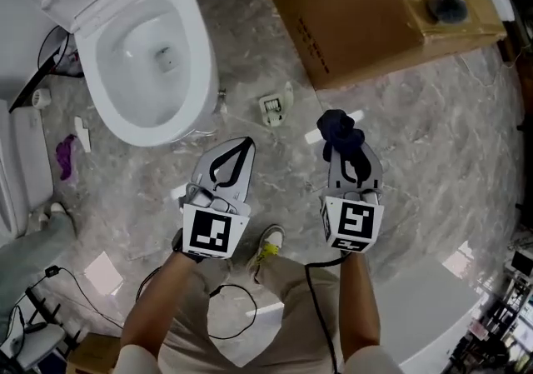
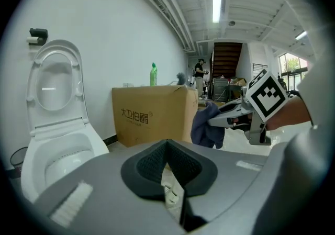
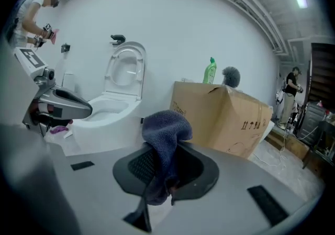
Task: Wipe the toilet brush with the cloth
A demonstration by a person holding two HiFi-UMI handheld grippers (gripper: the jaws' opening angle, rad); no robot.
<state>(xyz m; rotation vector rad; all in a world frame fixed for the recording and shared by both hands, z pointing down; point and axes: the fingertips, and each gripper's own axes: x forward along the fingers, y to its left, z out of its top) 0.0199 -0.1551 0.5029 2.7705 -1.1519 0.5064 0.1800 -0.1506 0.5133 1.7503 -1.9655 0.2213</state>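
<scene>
Lower centre in the head view, the left gripper (image 1: 241,150) has its jaws together on nothing. The right gripper (image 1: 348,154) beside it is clamped on the dark blue cloth (image 1: 339,129) (folds bury its tips). Upper right, the toilet brush (image 1: 444,2) lies on the cardboard box (image 1: 358,22), handle cut off by the frame edge; the box's side reads 大卫伯爵. Upper left, the toilet (image 1: 198,46) stands open.

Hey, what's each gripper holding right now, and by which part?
The right gripper pinches the dark blue cloth around its middle, most of it bunched beyond the jaws. The left gripper is shut and empty.
</scene>
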